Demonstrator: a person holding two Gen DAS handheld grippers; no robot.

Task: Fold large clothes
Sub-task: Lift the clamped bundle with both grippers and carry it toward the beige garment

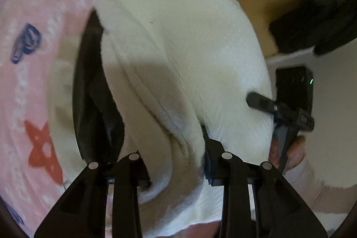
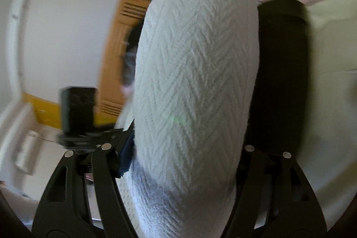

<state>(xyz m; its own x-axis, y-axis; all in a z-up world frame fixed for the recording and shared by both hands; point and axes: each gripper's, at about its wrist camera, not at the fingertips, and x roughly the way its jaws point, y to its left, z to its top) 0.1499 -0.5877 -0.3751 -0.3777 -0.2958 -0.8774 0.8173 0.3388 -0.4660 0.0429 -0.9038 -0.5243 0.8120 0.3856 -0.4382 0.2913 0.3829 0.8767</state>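
Both grippers, left (image 1: pixel 171 162) and right (image 2: pixel 178 153), clamp thick folds of the white garment (image 1: pixel 178 55), which I carry above the pink sheet (image 1: pixel 33 59). Risk: bulky fleece slipping out, spoiling the fold.

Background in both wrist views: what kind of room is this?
Probably a bedroom at home. A pink printed blanket lies spread beneath the white garment, and a wooden louvred cabinet stands against a plain white wall.

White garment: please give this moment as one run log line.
left claw: shut on white garment | right claw: shut on white garment | under: pink blanket
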